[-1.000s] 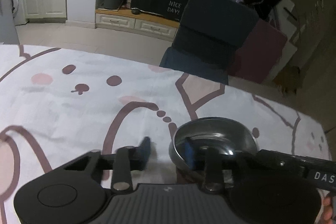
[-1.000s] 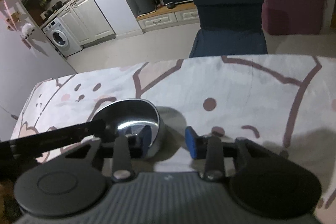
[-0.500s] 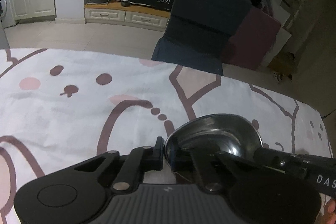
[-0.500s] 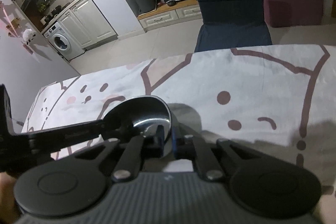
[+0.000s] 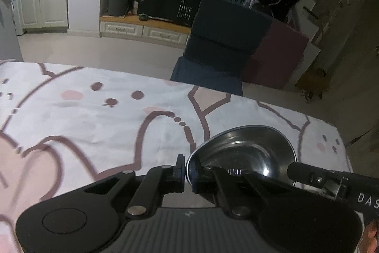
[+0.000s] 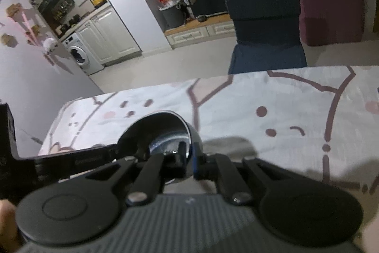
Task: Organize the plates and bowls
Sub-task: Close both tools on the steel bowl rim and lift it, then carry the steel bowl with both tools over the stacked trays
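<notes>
A shiny steel bowl [image 5: 246, 148] is over the white cartoon-print tablecloth [image 5: 94, 125]. My left gripper [image 5: 187, 173] is shut on the bowl's left rim, one finger outside and one inside. My right gripper [image 6: 189, 159] is shut on the right rim of the same bowl [image 6: 161, 132]. The bowl looks lifted a little off the cloth and tilted. The right gripper's body [image 5: 331, 179] shows at the bowl's right in the left wrist view. No plates are in view.
A dark blue chair [image 5: 220, 46] stands at the table's far edge, with a maroon block [image 5: 277, 58] beside it. The table's right edge [image 5: 341, 141] is close to the bowl. Kitchen cabinets and a washing machine [image 6: 80, 56] lie beyond.
Both grippers went from open, straddling the bowl's rim, to shut on it. The bowl has since risen slightly and tilted.
</notes>
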{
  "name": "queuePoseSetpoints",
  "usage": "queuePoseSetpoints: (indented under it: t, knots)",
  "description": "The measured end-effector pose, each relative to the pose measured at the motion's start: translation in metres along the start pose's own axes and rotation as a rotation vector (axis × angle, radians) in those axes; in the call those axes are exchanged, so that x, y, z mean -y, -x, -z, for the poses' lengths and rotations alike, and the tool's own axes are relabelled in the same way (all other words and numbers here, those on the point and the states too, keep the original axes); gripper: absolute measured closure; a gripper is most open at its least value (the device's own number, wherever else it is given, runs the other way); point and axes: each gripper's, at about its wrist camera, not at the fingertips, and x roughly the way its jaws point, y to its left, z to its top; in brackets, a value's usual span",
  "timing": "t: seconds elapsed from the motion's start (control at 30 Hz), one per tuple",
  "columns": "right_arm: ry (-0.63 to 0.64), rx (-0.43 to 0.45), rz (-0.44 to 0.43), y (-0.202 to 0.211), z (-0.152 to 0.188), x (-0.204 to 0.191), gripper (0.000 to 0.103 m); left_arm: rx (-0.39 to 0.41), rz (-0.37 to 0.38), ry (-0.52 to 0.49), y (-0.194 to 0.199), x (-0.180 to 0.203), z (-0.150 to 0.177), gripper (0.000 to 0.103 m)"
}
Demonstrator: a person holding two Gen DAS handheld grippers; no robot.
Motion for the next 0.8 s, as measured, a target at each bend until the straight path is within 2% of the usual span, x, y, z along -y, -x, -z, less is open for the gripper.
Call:
queuePoseSetpoints:
  t: [0.43,0.8]
  knots:
    - [0.030,0.053,-0.062,0.096,0.069,-0.079,0.098,0.066,-0.018,0.002,0.129,-0.025,0.058,0.099]
    - [0.058,0.037,-0.109,0.130,0.138,-0.129,0.098,0.071,-0.053,0.014,0.190,-0.064,0.117,0.099]
